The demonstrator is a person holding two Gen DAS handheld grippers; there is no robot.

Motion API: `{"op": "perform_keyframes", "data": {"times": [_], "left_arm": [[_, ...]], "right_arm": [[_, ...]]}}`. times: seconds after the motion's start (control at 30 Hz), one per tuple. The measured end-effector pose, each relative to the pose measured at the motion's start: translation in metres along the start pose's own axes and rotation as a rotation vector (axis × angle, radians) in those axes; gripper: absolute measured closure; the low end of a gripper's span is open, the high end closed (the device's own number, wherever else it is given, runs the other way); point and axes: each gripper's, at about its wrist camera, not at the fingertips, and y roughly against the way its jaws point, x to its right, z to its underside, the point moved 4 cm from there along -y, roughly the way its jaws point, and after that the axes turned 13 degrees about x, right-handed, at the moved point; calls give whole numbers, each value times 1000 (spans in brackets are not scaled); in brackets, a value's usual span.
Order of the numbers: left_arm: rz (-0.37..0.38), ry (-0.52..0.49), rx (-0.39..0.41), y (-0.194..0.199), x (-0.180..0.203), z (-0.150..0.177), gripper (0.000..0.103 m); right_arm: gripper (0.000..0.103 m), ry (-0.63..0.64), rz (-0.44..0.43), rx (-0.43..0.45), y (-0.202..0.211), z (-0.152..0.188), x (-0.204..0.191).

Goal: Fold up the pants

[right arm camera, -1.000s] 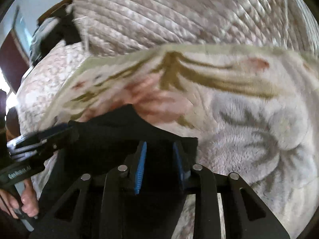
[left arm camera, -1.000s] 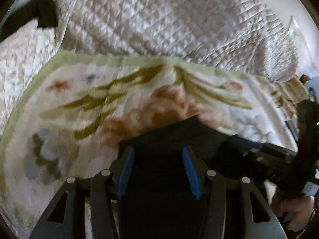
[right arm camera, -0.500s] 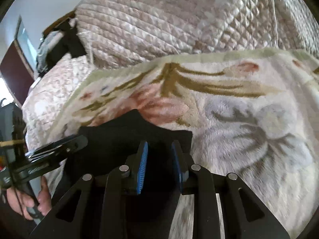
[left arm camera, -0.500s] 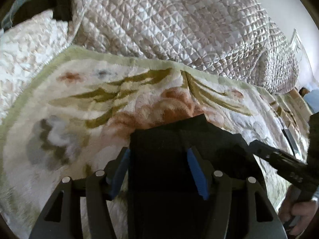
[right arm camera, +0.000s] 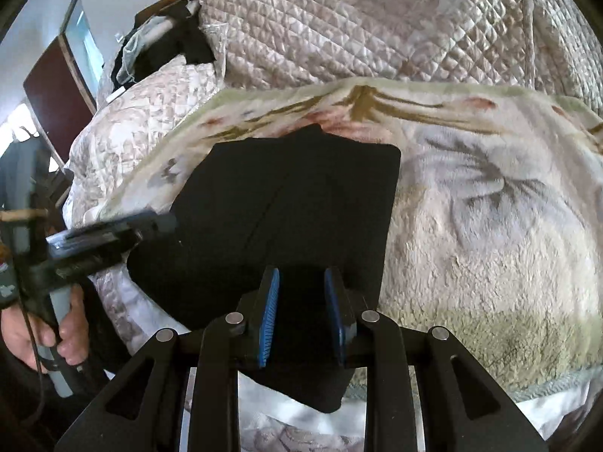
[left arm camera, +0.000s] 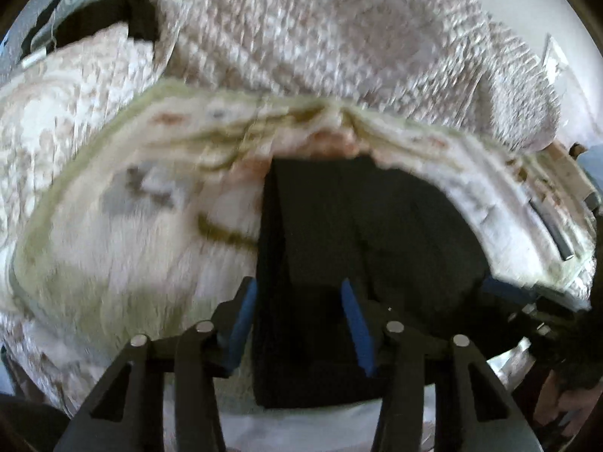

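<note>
We see the black pants (right arm camera: 286, 203) lying as a folded dark panel on a floral fleece blanket (right arm camera: 490, 226), which is spread over a bed covered with a quilted bedspread (right arm camera: 377, 30). The near end of the pants reaches past the blanket's near edge toward us, over white bedding.

In the right wrist view, the right hand-held gripper (right arm camera: 303, 310) has its blue pads (right arm camera: 269, 316) close together with black cloth filling the narrow gap, so it is pinching the near edge of the pants. A seam or fold line runs up the middle of the panel, away from the pads.

In the left wrist view (blurred), the left hand-held gripper (left arm camera: 297, 324) straddles the left part of the pants, its jaws having just been closing, with the cloth between them. Its pads (left arm camera: 354, 324) stand well apart, and we cannot tell whether they press on the cloth.

At the left of the right wrist view, the person's left hand (right arm camera: 41, 324) grips that tool's handle. A dark garment (right arm camera: 166, 49) lies heaped at the far corner of the bed.
</note>
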Motion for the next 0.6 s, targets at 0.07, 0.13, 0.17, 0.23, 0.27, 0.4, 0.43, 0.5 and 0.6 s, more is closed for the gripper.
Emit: {"op": "perform_keyframes", "data": {"times": [0.07, 0.13, 0.17, 0.23, 0.27, 0.4, 0.43, 0.5, 0.6], "left_arm": [[-4, -4, 12, 3, 1, -1, 54], [-11, -15, 18, 5, 3, -3, 54], [-13, -16, 17, 6, 3, -2, 54], [-18, -12, 12, 7, 1, -1, 54], [-18, -10, 10, 7, 1, -1, 54], [-19, -17, 9, 8, 0, -2, 54], [-17, -17, 9, 8, 0, -2, 54], [-17, -19, 14, 9, 0, -4, 54], [-15, -21, 20, 7, -1, -10, 54]], "right_arm": [[78, 3, 2, 0, 1, -1, -1], [78, -4, -1, 2, 2, -2, 0], [78, -7, -2, 2, 3, -2, 1], [78, -19, -5, 5, 5, -3, 1], [78, -25, -6, 6, 5, -4, 2], [78, -48, -5, 6, 6, -5, 7], [78, -62, -8, 5, 7, -6, 9], [78, -77, -8, 6, 7, -8, 13], [69, -95, -1, 9, 8, -12, 19]]}}
